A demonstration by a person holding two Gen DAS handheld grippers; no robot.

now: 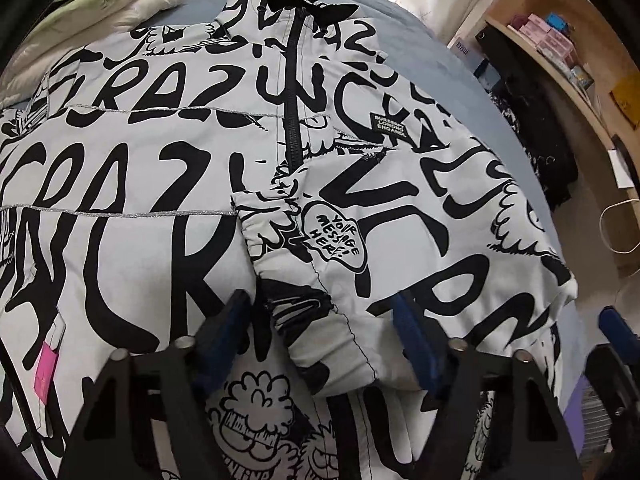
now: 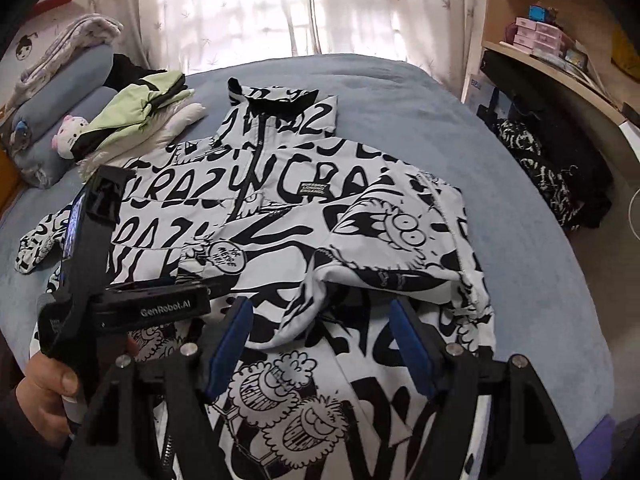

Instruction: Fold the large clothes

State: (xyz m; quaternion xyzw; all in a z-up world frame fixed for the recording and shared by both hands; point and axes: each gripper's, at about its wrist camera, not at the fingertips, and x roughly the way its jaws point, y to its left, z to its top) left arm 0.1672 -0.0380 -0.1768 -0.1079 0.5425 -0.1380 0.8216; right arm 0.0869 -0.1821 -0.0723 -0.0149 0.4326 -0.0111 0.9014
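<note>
A large white jacket with black graffiti print point(image 1: 160, 168) point(image 2: 288, 208) lies front up on the blue bed, collar at the far end, zip closed. Its right sleeve point(image 1: 400, 220) point(image 2: 400, 240) is folded across the chest, with the cuff near the zip. My left gripper point(image 1: 320, 320) is open just above the jacket's lower front, with a fold of the sleeve between its blue pads and no grip on it. My right gripper point(image 2: 320, 332) is open over the hem, close below the folded sleeve. The left gripper's body point(image 2: 120, 280) shows in the right wrist view, held by a hand.
Folded clothes, a green garment point(image 2: 140, 108) and rolled blue bedding point(image 2: 60, 112) lie at the bed's far left. A wooden desk with boxes point(image 2: 540, 36) and dark clothes point(image 2: 540, 168) stand at the right. Curtains hang behind the blue bed point(image 2: 400, 92).
</note>
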